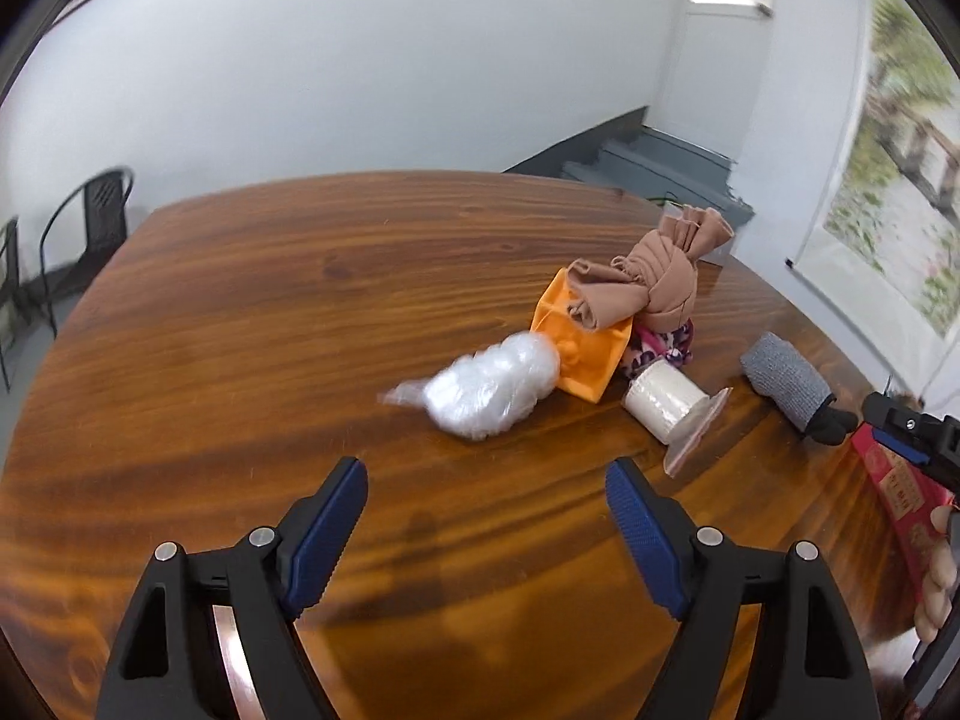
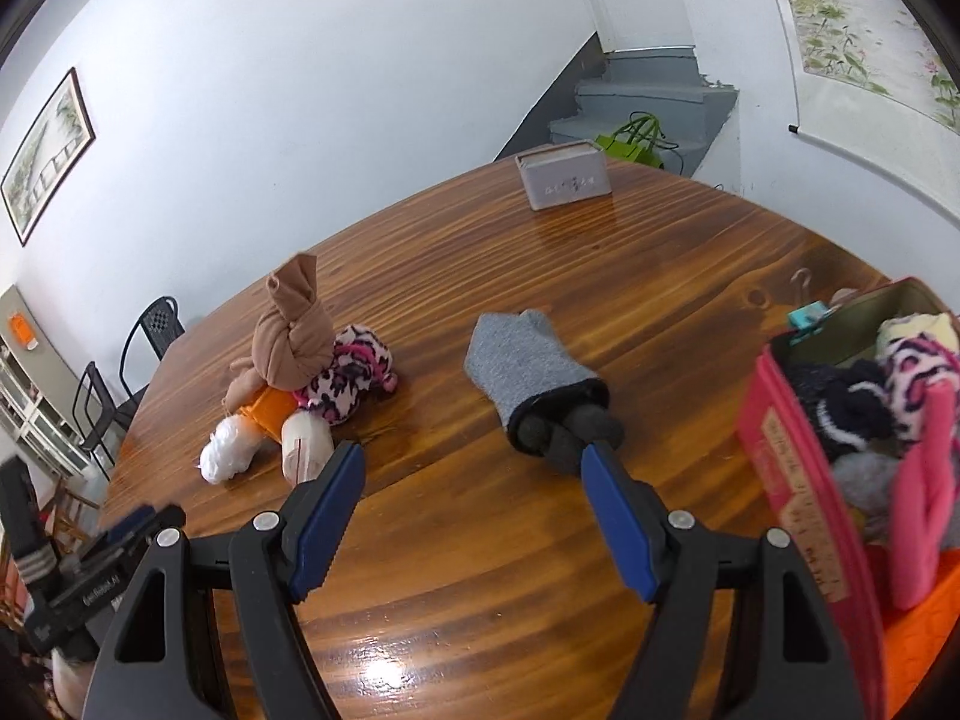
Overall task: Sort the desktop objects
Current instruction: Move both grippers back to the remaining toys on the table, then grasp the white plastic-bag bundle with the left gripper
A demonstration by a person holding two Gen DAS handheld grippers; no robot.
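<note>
The left gripper hovers above the wooden table with its two blue-padded fingers spread wide apart and nothing between them. Just beyond its tips lies a crumpled clear plastic bag, and this bag touches an orange container behind it. A knotted beige stocking rests on top of the orange container, and a pink leopard-print sock shows under the stocking. Beside the container, to the right, lies a white roll on its side with a pinkish flat base. Further right is a rolled grey sock with a dark end.

The right gripper is also wide open and holds nothing. Its right finger has the tip just at the dark end of the grey sock — I cannot tell if it touches it or is only in front of it. To the left of this gripper the same pile is seen: the beige stocking, the leopard-print sock, the white roll and the plastic bag, all close together. At the right edge stands a pink box — it is filled with several socks and soft items. A small grey box stands upright at the far edge of the table, well apart from everything else.
</note>
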